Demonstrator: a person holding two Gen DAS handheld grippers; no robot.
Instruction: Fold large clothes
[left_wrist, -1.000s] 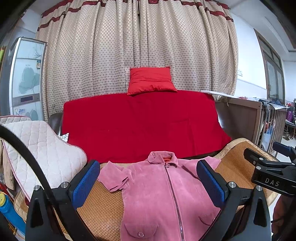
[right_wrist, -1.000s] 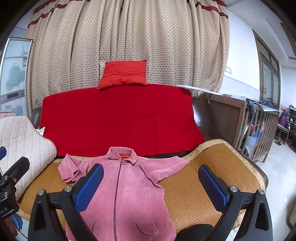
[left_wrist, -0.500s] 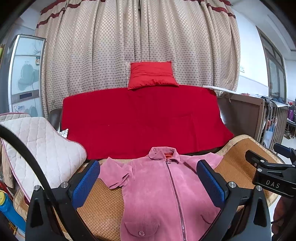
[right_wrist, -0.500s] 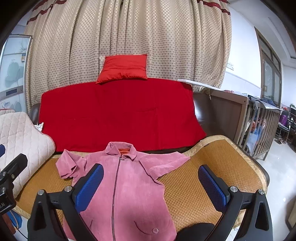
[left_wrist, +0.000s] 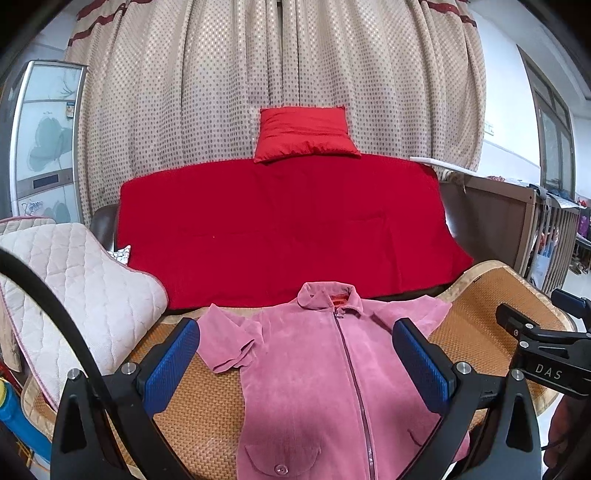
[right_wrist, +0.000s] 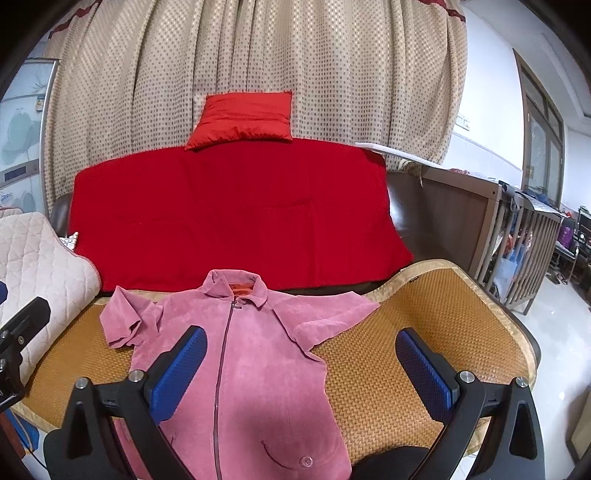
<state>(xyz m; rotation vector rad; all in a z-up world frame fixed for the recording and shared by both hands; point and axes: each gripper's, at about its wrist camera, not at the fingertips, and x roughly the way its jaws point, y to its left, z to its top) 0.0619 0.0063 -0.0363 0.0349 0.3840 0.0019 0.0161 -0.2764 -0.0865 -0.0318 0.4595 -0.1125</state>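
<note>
Velvety pink jacket (left_wrist: 317, 373) flat on woven mat (right_wrist: 406, 332)

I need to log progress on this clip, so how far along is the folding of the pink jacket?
Barely started. Done: the pink jacket lies spread front-up on the woven mat, zipped, collar toward the red sofa cover. In hand: nothing; the left gripper and right gripper hover open above it. Left: every fold. One short sleeve is crumpled, the other lies out flat.
</note>
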